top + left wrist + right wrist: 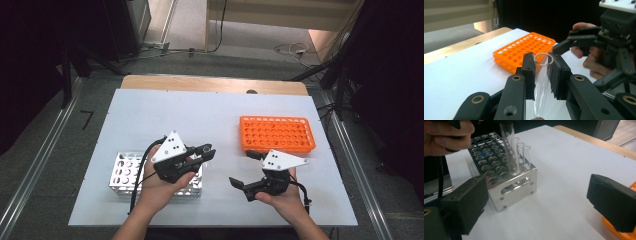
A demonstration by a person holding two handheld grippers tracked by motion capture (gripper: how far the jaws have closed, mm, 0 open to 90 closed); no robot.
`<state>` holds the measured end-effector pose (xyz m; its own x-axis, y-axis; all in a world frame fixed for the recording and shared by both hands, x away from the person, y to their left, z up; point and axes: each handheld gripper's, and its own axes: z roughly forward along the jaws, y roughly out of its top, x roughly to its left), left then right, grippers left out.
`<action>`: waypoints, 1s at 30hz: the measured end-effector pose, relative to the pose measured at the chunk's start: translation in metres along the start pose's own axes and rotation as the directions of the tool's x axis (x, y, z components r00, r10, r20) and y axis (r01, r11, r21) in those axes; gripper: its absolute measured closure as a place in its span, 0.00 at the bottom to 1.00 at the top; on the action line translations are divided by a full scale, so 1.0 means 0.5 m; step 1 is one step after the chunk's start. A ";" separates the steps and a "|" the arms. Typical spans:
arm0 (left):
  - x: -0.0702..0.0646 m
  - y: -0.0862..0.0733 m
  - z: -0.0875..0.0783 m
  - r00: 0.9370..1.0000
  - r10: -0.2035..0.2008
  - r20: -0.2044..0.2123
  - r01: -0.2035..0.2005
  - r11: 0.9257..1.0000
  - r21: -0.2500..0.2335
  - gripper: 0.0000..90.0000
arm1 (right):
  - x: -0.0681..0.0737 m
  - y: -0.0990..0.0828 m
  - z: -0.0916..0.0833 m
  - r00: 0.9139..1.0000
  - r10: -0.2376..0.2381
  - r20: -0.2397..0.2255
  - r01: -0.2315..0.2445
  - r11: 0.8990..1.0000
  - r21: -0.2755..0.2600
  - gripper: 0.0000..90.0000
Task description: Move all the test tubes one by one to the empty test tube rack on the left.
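- Glass test tube (541, 75) is sitting clamped between the two black pads (530, 72) of the left gripper (543, 75), its open rim poking just above them and its clear body running down between the jaws.
- Left gripper is gripping the tube just below the rim; that looks like the sound place, since the rim gives a slight lip against slipping.
- Thin glass is likely behaving as light, stiff, smooth and brittle, so a firm but gentle squeeze should suit it, and side knocks are risking a crack.
- Right gripper (536, 202) is standing released, jaws spread wide and nothing between them, hovering over the white table (200, 115).
- Metal rack (506, 182), holding a few more tubes, is lying just beside the left hand (160, 187).
- Orange rack (276, 133) is waiting farther off, beyond the right gripper, its holes apparently vacant.
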<state>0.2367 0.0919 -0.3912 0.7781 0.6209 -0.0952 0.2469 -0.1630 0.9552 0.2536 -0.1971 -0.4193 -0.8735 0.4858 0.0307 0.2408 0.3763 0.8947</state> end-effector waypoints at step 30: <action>0.120 -0.049 -0.173 0.960 -0.097 -0.262 0.084 0.995 -0.059 0.84 | -0.106 -0.077 -0.116 0.987 0.079 0.141 -0.077 0.997 -0.025 0.00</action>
<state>0.2274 0.1997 -0.3961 0.5721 0.8127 -0.1103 0.2768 -0.0647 0.9587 0.2662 -0.2833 -0.4297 -0.7834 0.6204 0.0385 0.2962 0.3181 0.9006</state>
